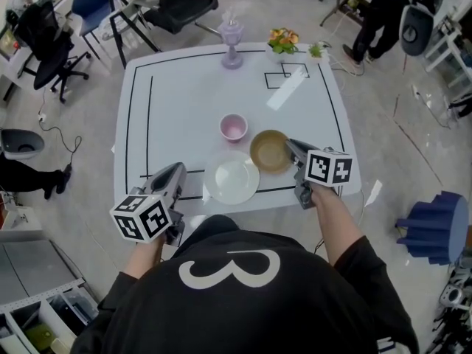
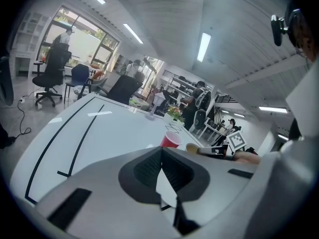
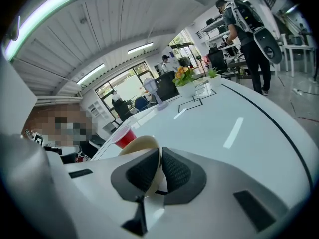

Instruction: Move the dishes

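Observation:
On the white table (image 1: 184, 102) stand a pink bowl (image 1: 233, 127), a tan bowl (image 1: 269, 150) and a white plate (image 1: 231, 180) close together near the front edge. My right gripper (image 1: 290, 144) is shut on the tan bowl's right rim; in the right gripper view the rim (image 3: 142, 146) sits pinched between the pads at my right gripper (image 3: 160, 153), with the pink bowl (image 3: 123, 136) behind it. My left gripper (image 1: 179, 169) hovers over the table's front left, left of the plate, shut with nothing in it. Its view shows the left gripper (image 2: 160, 151), the pink bowl (image 2: 171, 140) and the tan bowl (image 2: 192, 147) beyond.
A lilac vase (image 1: 231, 44) and a small flower pot (image 1: 283, 40) stand at the table's far edge beside a taped rectangle (image 1: 286, 74). Office chairs (image 1: 181, 2) surround the far side, a blue stool (image 1: 435, 227) stands right, and a person (image 1: 376, 13) stands at the top right.

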Action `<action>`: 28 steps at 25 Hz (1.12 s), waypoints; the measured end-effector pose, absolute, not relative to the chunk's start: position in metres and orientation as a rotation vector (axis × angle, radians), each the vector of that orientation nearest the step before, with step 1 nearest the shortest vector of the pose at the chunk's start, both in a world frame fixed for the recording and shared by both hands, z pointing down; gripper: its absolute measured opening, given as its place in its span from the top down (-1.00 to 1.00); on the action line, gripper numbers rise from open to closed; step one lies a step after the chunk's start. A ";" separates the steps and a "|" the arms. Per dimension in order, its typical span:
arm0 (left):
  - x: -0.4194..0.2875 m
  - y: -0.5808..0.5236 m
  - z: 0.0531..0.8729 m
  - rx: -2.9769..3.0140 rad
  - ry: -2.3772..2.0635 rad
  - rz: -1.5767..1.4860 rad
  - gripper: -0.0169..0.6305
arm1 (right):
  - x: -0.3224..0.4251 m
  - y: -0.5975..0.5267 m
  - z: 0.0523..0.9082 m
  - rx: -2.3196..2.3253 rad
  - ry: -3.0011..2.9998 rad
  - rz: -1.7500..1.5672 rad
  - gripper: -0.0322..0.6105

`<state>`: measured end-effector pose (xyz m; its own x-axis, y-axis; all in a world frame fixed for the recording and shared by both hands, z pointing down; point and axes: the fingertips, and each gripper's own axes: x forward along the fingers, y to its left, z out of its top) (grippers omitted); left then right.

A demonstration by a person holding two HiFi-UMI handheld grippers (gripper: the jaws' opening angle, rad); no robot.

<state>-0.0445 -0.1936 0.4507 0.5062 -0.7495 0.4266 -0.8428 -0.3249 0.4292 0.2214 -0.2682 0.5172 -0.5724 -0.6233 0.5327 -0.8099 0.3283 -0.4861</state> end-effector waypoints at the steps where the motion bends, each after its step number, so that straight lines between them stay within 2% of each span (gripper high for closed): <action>1: -0.045 -0.194 0.451 2.140 -1.298 0.199 0.95 | 0.225 -0.270 0.519 1.311 -2.338 1.092 0.80; 8: -0.040 -0.191 0.452 2.156 -1.264 0.207 0.95 | 0.234 -0.278 0.528 1.379 -2.308 1.101 0.78; 12: -0.034 -0.179 0.436 2.190 -1.231 0.201 0.95 | 0.237 -0.275 0.519 1.424 -2.339 1.093 0.42; 15: -0.037 -0.169 0.417 2.219 -1.225 0.186 0.95 | 0.239 -0.269 0.499 1.476 -2.389 1.044 0.27; 24: -0.048 -0.143 0.375 2.270 -1.203 0.107 0.95 | 0.185 -0.213 0.407 1.356 -2.713 0.804 0.34; 28: -0.046 -0.135 0.371 2.315 -1.177 0.098 0.95 | 0.147 -0.175 0.375 1.176 -2.856 0.665 0.55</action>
